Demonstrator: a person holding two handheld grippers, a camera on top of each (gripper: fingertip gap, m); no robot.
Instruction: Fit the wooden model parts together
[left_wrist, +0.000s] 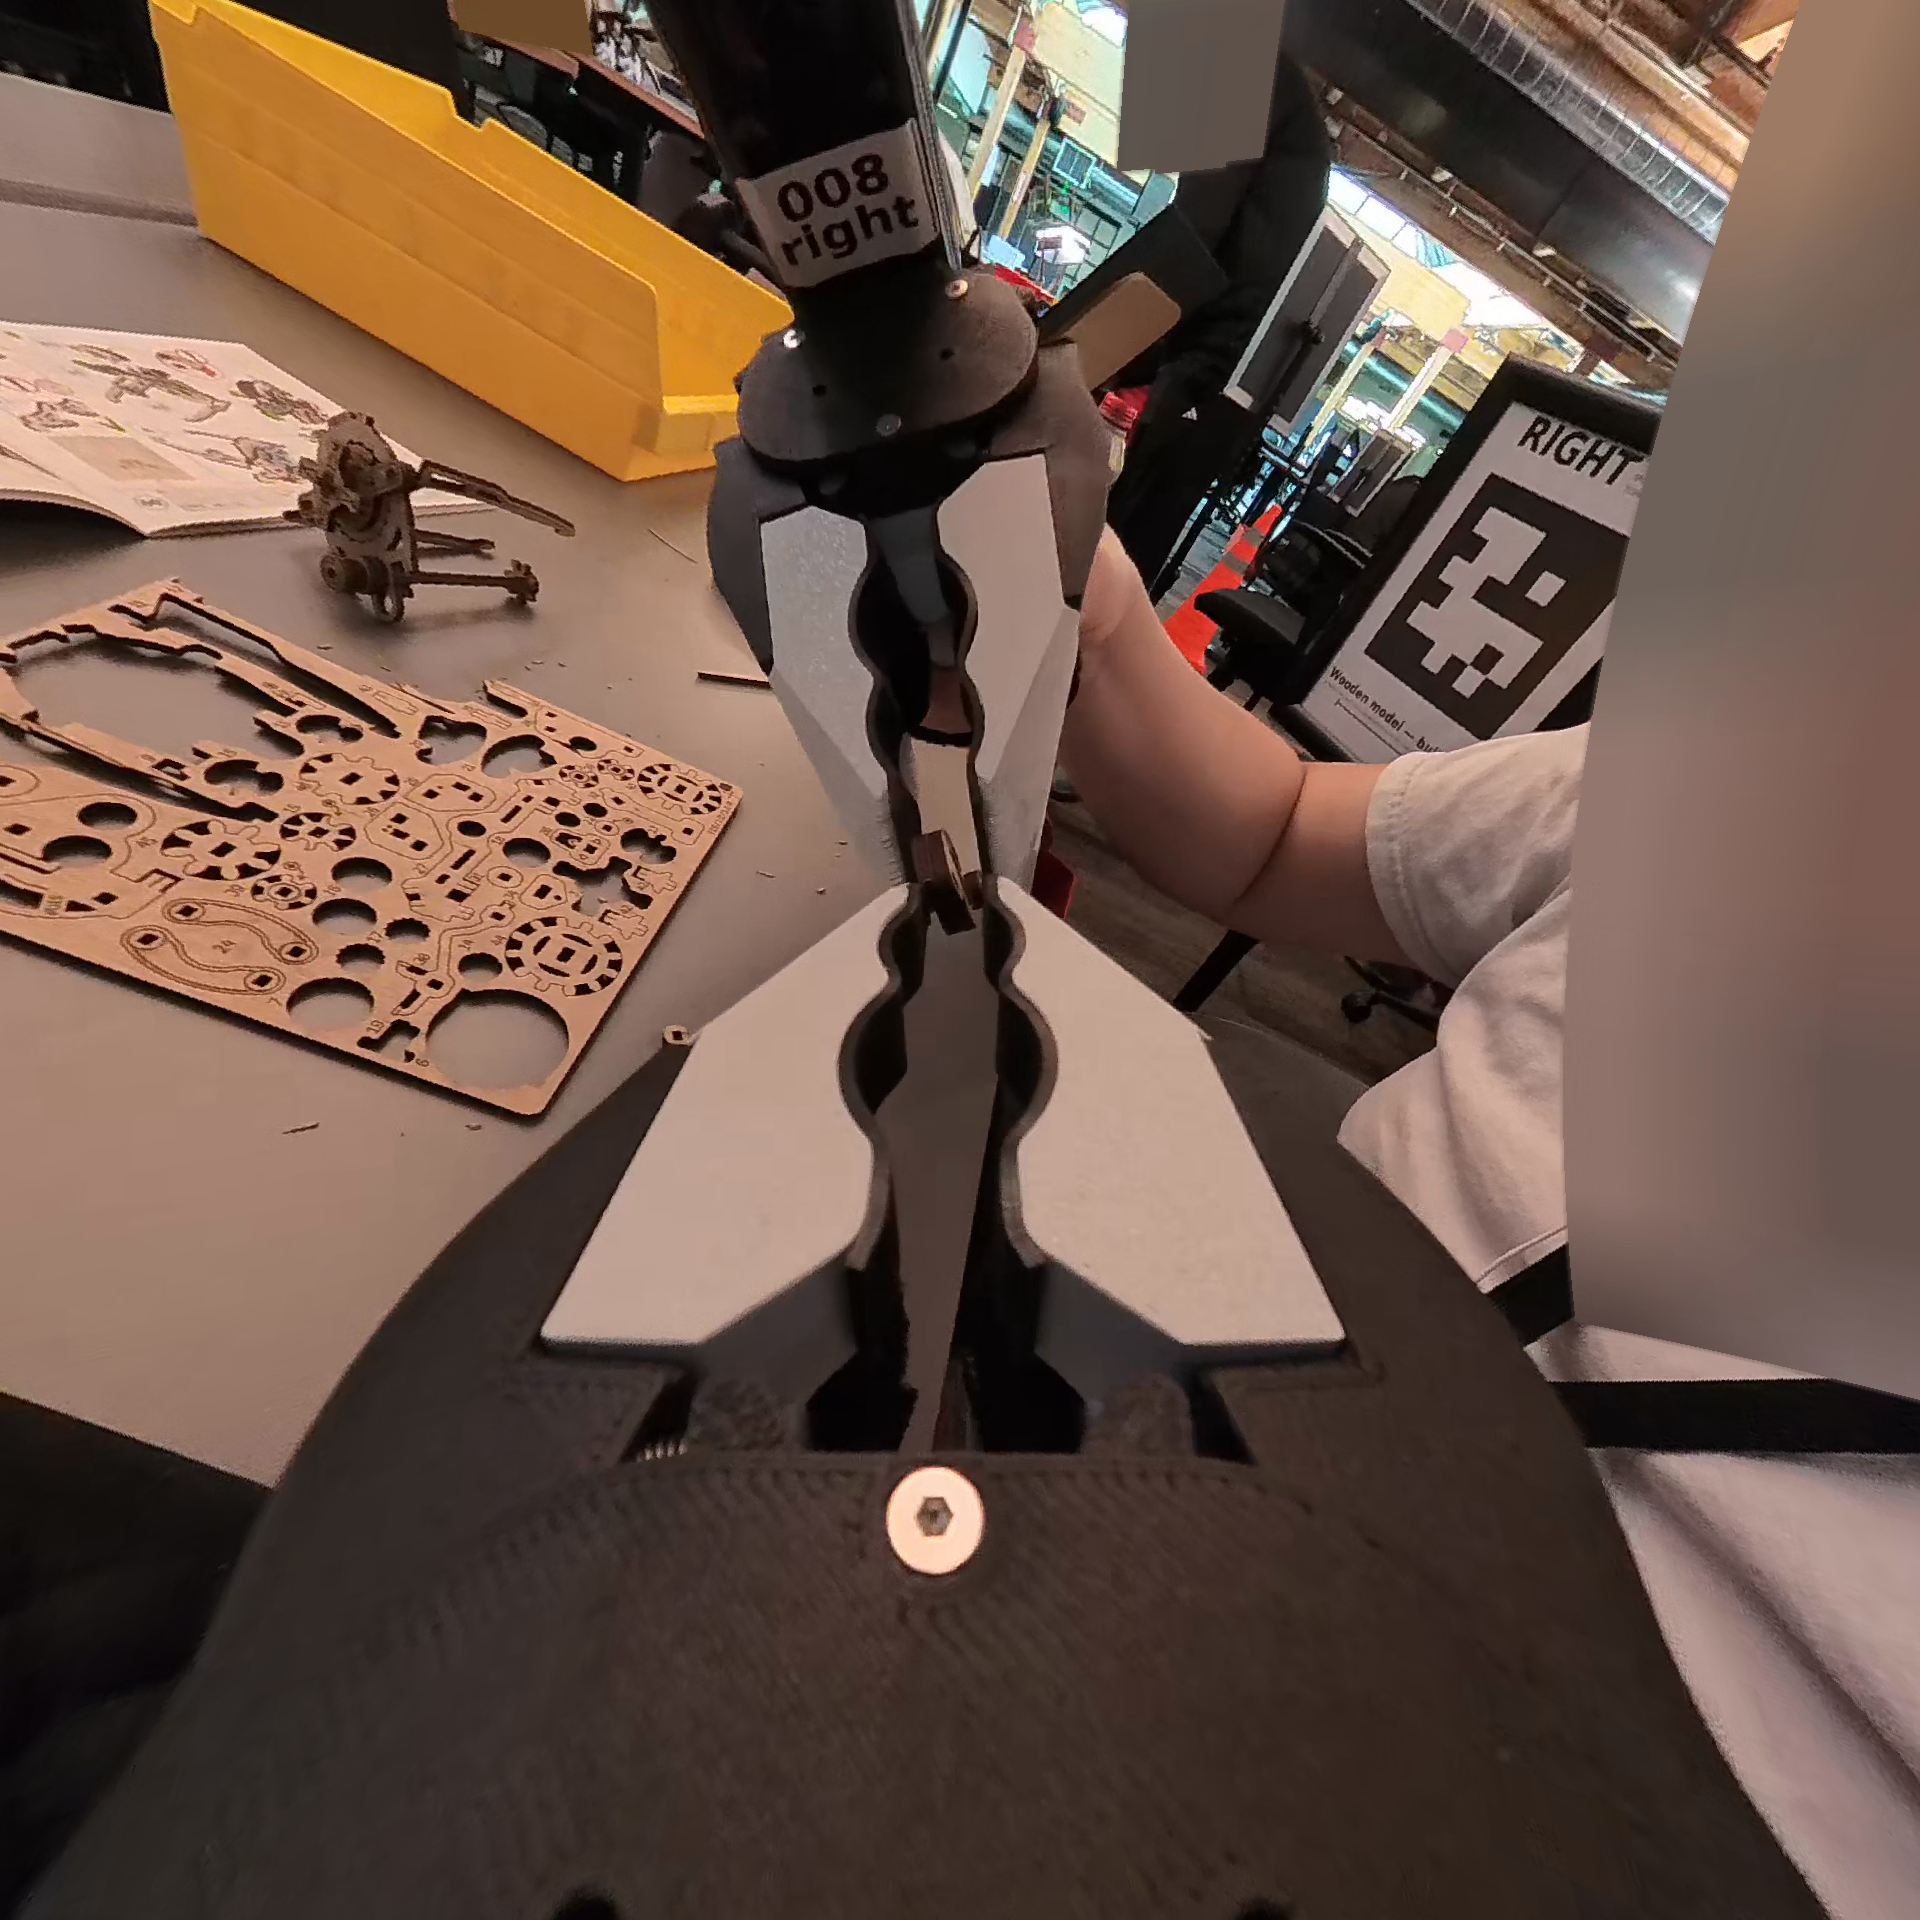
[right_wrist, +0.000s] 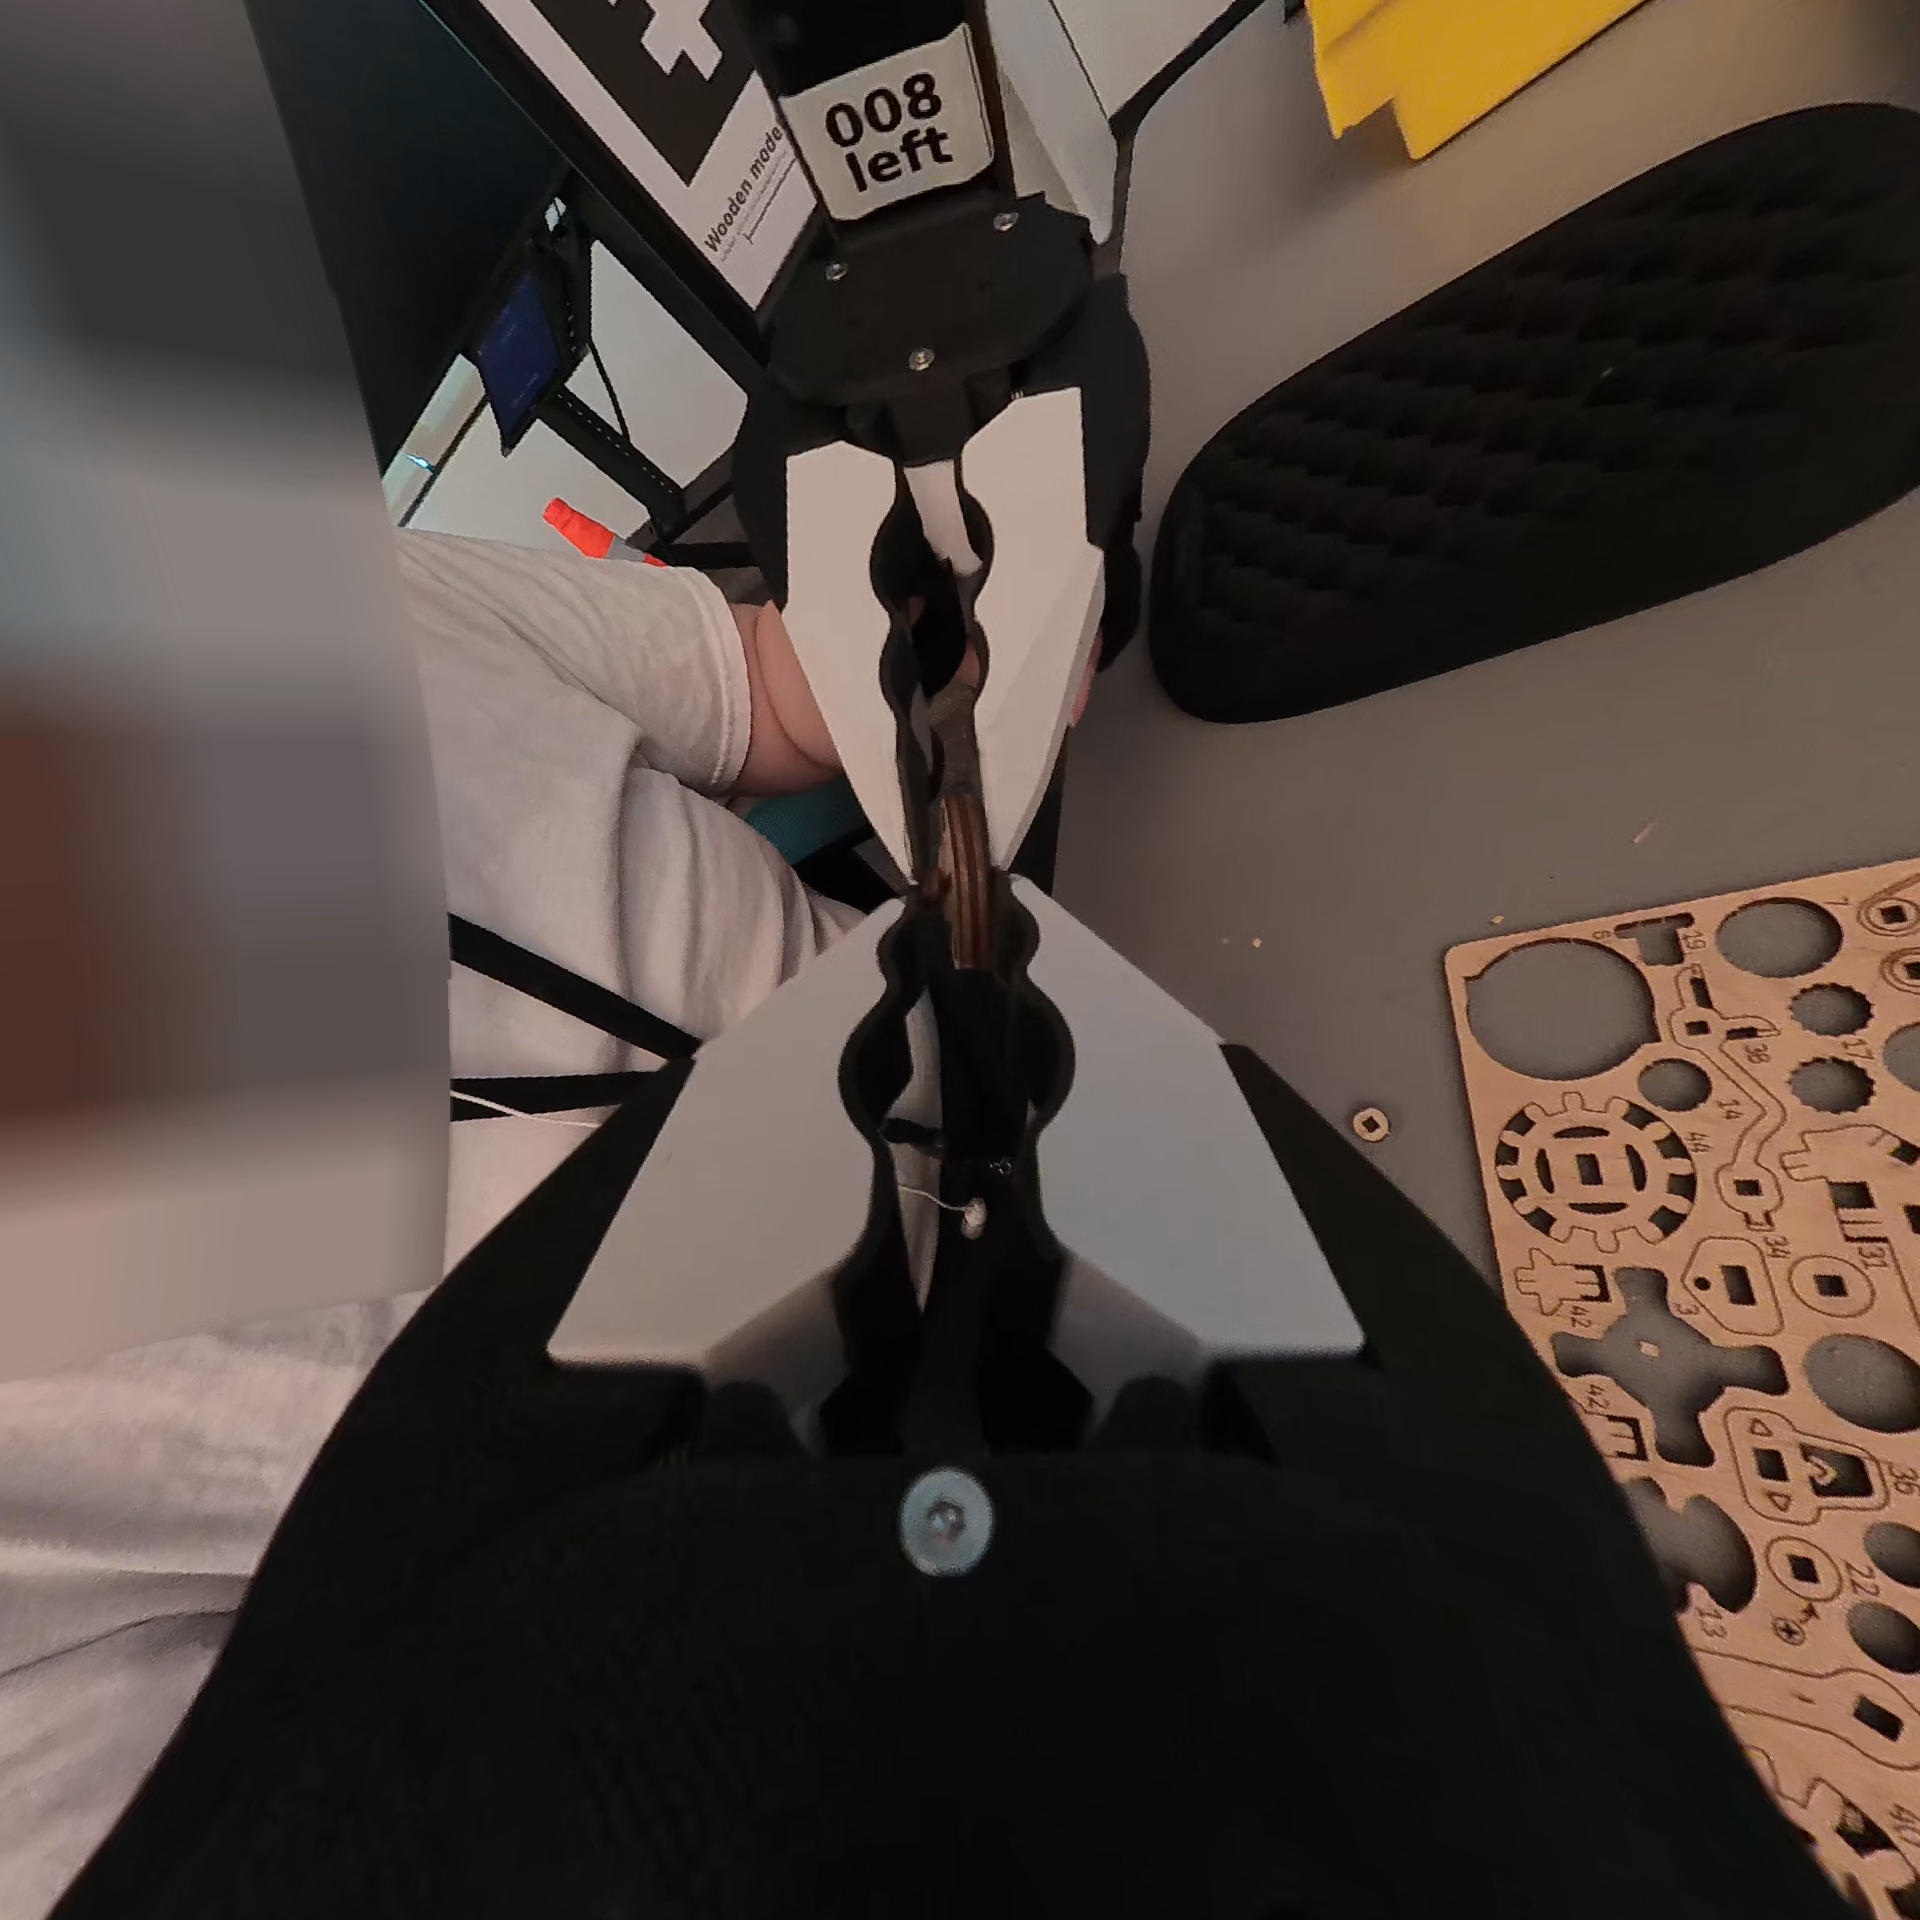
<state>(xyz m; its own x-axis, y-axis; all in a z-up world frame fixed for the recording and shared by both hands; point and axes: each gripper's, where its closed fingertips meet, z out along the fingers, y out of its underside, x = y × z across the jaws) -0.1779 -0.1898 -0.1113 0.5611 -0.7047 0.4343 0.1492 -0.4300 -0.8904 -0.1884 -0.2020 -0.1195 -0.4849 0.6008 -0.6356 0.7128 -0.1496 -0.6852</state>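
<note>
My two grippers meet tip to tip above the table edge. In the left wrist view my left gripper (left_wrist: 951, 902) comes from below, shut on a small round wooden part (left_wrist: 958, 906). My right gripper (left_wrist: 938, 831) comes from above, shut on a second small dark wooden disc (left_wrist: 933, 856) that touches the first. In the right wrist view my right gripper (right_wrist: 961, 912) and the left gripper (right_wrist: 948, 857) both pinch a layered wooden disc stack (right_wrist: 961, 883), seen edge-on. I cannot tell where one part ends and the other begins.
A laser-cut wooden sheet (left_wrist: 343, 862) with many punched-out holes lies flat on the grey table; it also shows in the right wrist view (right_wrist: 1714, 1247). A part-built dark model (left_wrist: 364, 509), a booklet (left_wrist: 125, 416), a yellow bin (left_wrist: 436, 239), a black foam pad (right_wrist: 1558, 468) and a loose washer (right_wrist: 1371, 1122) lie around. Both grippers' tips are close together, under 4 cm apart.
</note>
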